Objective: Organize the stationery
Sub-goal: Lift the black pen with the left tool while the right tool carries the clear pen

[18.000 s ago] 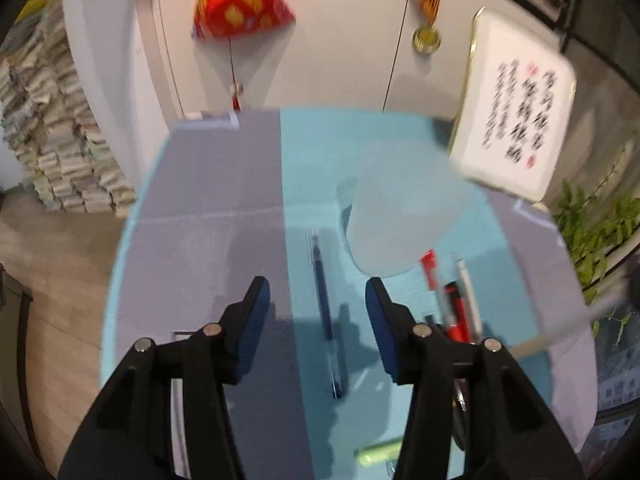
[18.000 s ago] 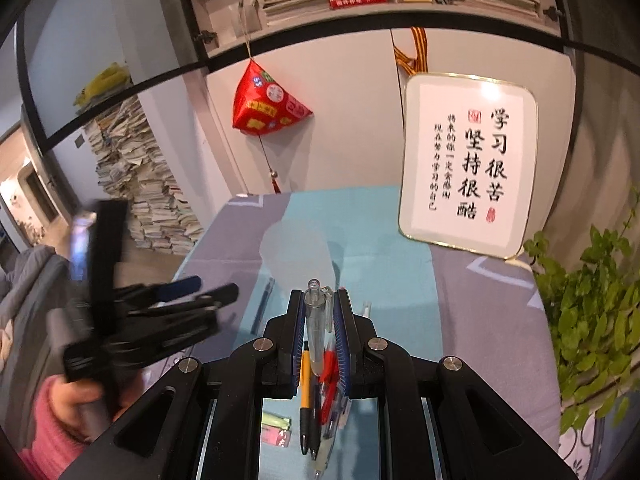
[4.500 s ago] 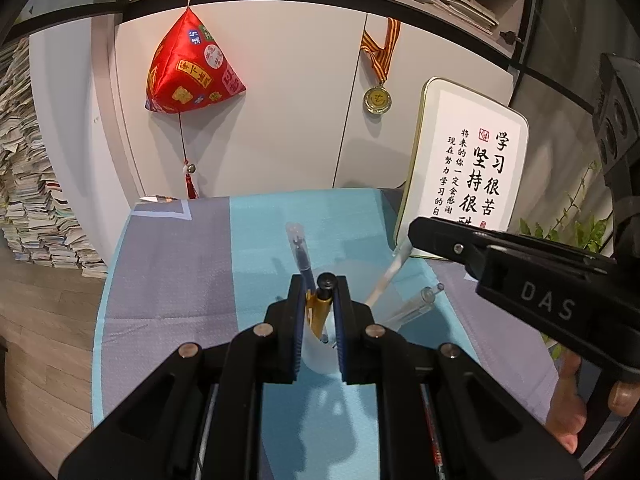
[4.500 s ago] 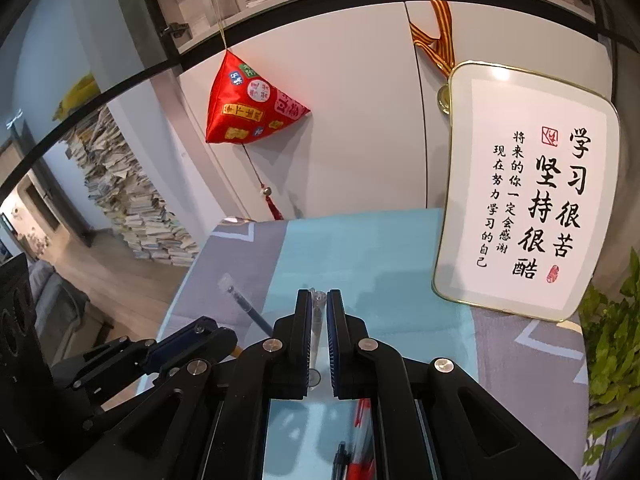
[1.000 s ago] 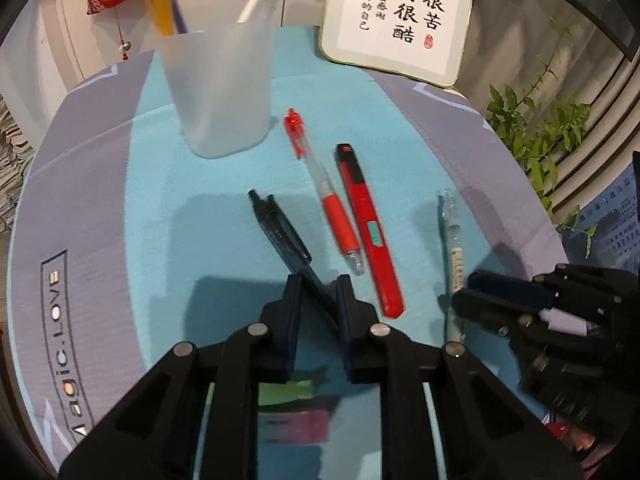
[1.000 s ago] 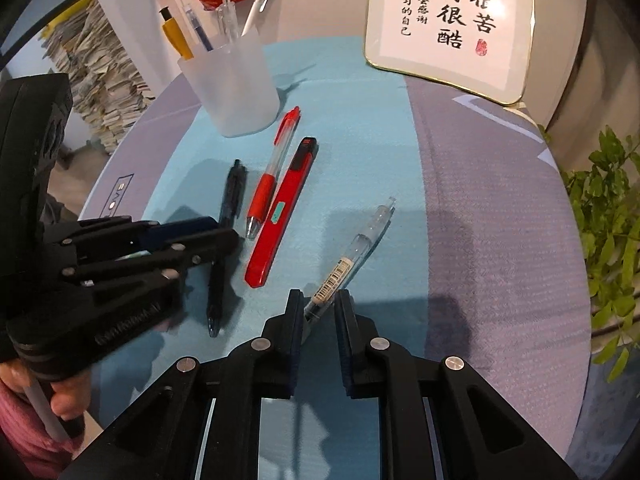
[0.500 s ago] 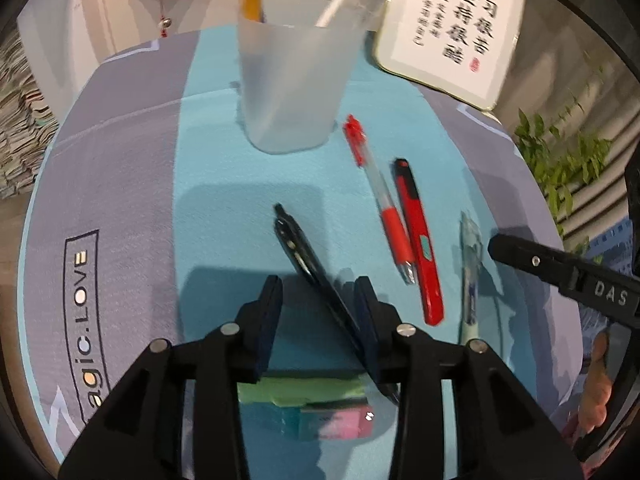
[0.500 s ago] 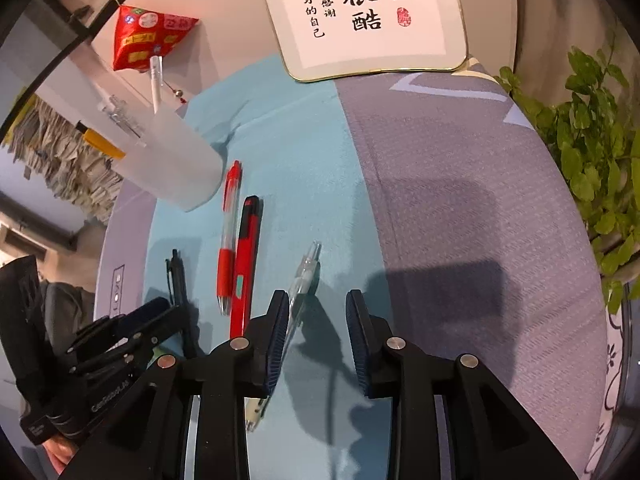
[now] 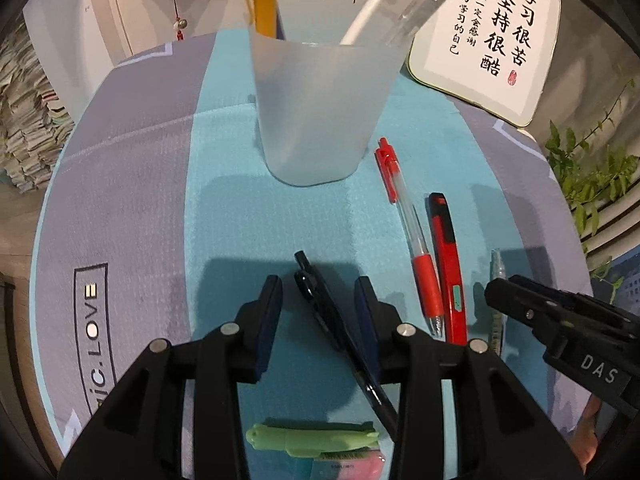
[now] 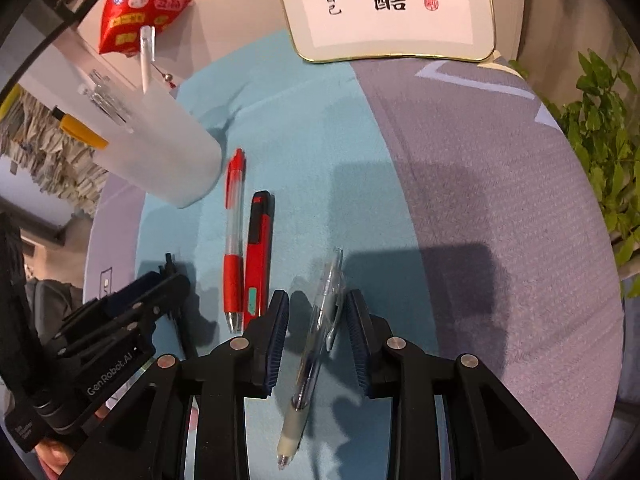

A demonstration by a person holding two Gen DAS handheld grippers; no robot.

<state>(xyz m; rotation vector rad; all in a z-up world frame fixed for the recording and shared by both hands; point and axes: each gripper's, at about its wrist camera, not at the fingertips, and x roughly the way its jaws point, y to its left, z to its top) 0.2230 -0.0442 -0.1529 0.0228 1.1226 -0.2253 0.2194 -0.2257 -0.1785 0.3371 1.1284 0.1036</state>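
Dim indoor light, soft shadows, heavy fisheye warping, dark corners.

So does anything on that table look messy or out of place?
Nothing is damaged or spilled. Four items lie loose beside the cup: a black pen, red pen, red cutter and clear pen.

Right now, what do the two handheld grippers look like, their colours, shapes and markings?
Both are matte black plastic with angular arms, silver screw heads and dark blue ribbed pads. The left gripper shows "GenRobot.AI" in white in the right wrist view. The right gripper shows "DAS" in the left wrist view.
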